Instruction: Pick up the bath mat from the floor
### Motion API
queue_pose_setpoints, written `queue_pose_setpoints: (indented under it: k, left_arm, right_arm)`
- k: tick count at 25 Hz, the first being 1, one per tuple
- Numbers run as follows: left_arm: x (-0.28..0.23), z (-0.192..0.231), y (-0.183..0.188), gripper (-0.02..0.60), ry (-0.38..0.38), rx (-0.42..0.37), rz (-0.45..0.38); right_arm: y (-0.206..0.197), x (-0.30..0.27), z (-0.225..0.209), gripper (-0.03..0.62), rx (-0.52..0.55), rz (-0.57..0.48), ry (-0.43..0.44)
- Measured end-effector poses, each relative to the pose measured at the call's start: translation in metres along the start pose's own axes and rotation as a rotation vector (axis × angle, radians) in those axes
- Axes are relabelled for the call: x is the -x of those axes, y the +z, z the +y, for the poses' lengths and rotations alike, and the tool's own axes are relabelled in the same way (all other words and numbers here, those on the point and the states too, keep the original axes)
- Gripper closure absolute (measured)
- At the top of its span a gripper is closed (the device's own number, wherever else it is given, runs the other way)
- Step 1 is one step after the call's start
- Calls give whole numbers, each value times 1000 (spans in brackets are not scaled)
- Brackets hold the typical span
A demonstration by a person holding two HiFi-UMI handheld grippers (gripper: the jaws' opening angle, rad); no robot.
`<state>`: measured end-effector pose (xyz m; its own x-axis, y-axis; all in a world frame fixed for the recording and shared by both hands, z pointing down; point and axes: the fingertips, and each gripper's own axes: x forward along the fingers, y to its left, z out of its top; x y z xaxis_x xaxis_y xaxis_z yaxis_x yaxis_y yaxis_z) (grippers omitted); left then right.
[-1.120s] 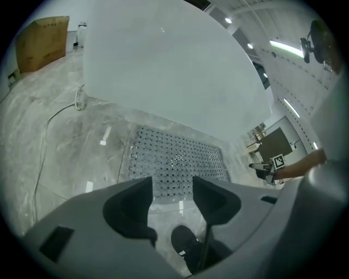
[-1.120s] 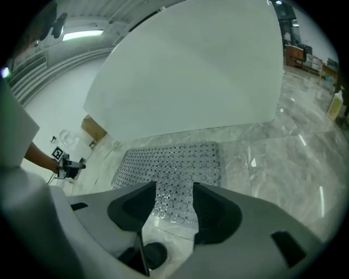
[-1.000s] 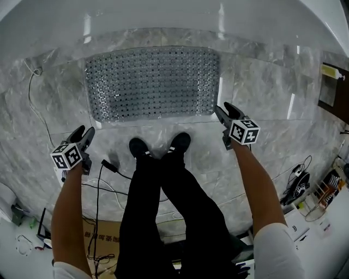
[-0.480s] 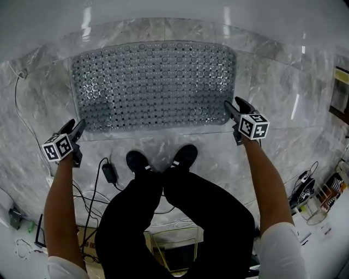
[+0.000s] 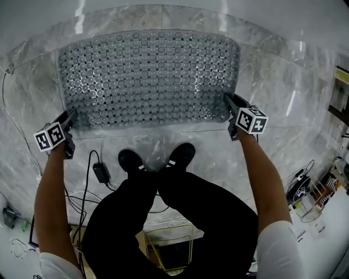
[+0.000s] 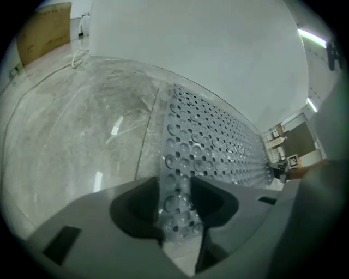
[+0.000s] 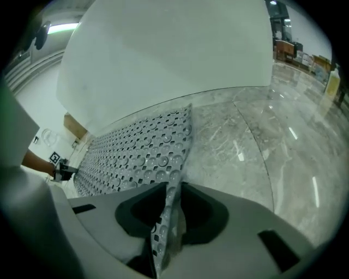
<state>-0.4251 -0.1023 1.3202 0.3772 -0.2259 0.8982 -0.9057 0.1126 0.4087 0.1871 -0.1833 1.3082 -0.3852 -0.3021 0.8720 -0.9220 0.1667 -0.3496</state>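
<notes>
A translucent grey bath mat [image 5: 147,76] with rows of suction cups and holes lies on the marble floor. My left gripper [image 5: 70,115] is down at its near left corner. In the left gripper view its jaws [image 6: 177,204] have just been closing a little but stand apart, with the mat's corner [image 6: 212,141] lying between them. My right gripper [image 5: 229,99] is at the near right corner. Its jaws [image 7: 170,212] have just been closing and pinch the mat's corner [image 7: 142,158], which stands crumpled on edge between them.
A white wall [image 5: 174,11] runs along the mat's far side. The person's black shoes [image 5: 131,161] stand just behind the mat. A black adapter with cables [image 5: 100,173] lies on the floor at the left. Small clutter [image 5: 327,185] sits at the far right.
Both grippers have come down from above the floor to the mat's two near corners. The right jaws have closed onto the right corner. The head view has dropped closer to the mat.
</notes>
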Motion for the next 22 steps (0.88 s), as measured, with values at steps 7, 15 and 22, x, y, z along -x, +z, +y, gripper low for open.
queue_pose_setpoints:
  k: [7,15,22]
  left_arm:
    - [34,-23,1,561,-45,50,-51]
    - [134,-127,44,565,-179,-86,-124]
    - [274,-230,91,565,-232,-237,-215]
  right_arm:
    - [22,30,28,549,59,-6,13]
    - [85,120,134,553,46,-118,138]
    - [166,249,230,553,78,-226,197]
